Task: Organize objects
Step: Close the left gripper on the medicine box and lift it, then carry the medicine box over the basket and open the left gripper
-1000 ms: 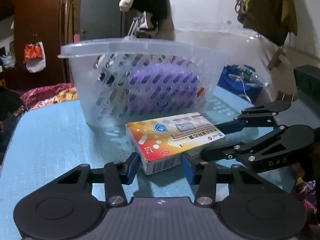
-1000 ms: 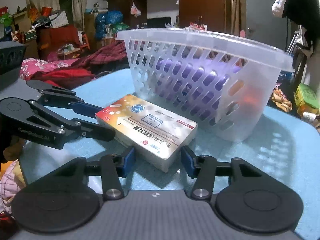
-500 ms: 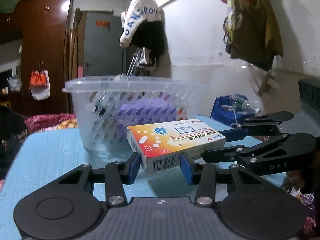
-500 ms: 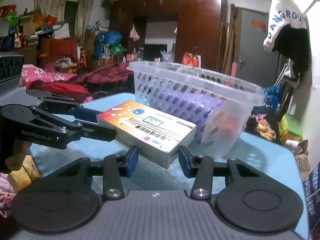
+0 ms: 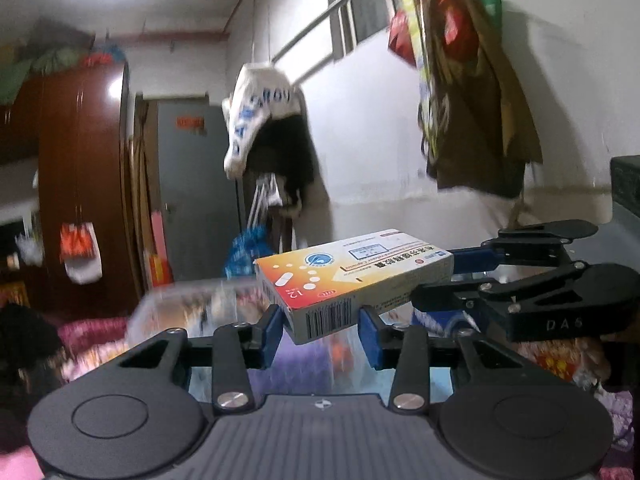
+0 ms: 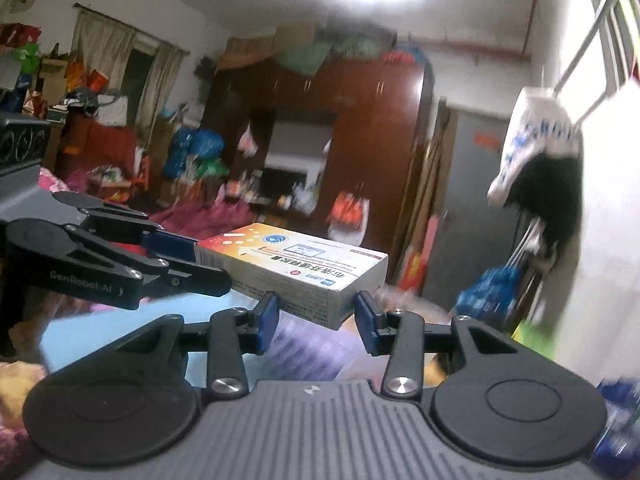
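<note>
The left gripper (image 5: 320,330) held one short end of the medicine box (image 5: 356,276), its jaws clamped on the barcoded end, blue pads (image 5: 269,334) pressed to either side. The right gripper (image 6: 316,320) held the opposite short end of the same box (image 6: 296,270), jaws likewise closed against it. The box lay nearly flat, its orange-and-white printed face upward, suspended in the air between the two grippers, which met it from roughly opposite sides. In the left wrist view the right gripper (image 5: 436,276) reached the box's far end from the right; in the right wrist view the left gripper (image 6: 204,262) reached it from the left. Just below and beyond the box, the rim of the translucent plastic basket (image 5: 180,300) appeared blurred, with a light-blue tabletop (image 6: 120,320) beneath. Well beyond the box stood a dark wooden wardrobe (image 6: 360,140), a grey door (image 5: 192,184) and clothing (image 5: 268,120) hanging on the white wall.
</note>
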Available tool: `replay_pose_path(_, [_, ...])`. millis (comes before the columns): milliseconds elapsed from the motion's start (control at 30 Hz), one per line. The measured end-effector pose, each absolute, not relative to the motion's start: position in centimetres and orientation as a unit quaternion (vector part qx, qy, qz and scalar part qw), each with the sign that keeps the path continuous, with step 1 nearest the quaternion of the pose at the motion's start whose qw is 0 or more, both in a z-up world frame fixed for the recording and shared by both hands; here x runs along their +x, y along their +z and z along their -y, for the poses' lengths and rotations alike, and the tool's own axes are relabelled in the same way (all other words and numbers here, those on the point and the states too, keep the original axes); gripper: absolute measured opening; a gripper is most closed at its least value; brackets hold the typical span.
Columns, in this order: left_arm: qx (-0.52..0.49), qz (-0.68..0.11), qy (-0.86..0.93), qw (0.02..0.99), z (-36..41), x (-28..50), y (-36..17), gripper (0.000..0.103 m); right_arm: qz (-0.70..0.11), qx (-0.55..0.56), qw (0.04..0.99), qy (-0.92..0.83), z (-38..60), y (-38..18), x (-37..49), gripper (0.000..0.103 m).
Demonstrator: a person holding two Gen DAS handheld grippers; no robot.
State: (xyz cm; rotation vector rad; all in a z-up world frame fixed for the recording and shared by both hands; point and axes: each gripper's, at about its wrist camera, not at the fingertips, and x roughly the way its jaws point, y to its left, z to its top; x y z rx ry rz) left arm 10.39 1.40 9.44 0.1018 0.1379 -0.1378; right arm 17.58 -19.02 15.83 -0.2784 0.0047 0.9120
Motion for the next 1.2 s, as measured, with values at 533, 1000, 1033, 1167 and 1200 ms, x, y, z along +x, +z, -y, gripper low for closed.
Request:
replay_pose_path(533, [0.082,-0.123,-0.028,0.989,-1.2,21.1,11.9,0.044,-0.084,-0.117,0.904,0.402,15.1,15.7,27.2,0.043])
replay_pose_path(1000, [0.082,-0.235,0.003,0.968,-2.4,28.9,8.4,0.043,-0.202,-0.144,0.903,0.350,12.1,12.1,31.3,0.038])
replay_pose_path(1033, [0.081,-0.239,0.003,0.968,-2.5,29.2,8.2,0.043,-0.205,-0.145,0.903,0.349,12.1,12.0,31.1,0.037])
replay_pose_path(1167, [0.080,-0.246,0.009,0.966,-2.9,29.9,7.5,0.043,-0.205,-0.143,0.905,0.346,12.1,12.1,31.6,0.037])
replay_pose_path(1200, [0.076,-0.246,0.008,0.966,-3.0,30.0,7.4,0.043,-0.205,-0.145,0.905,0.343,12.0,12.2,31.5,0.037])
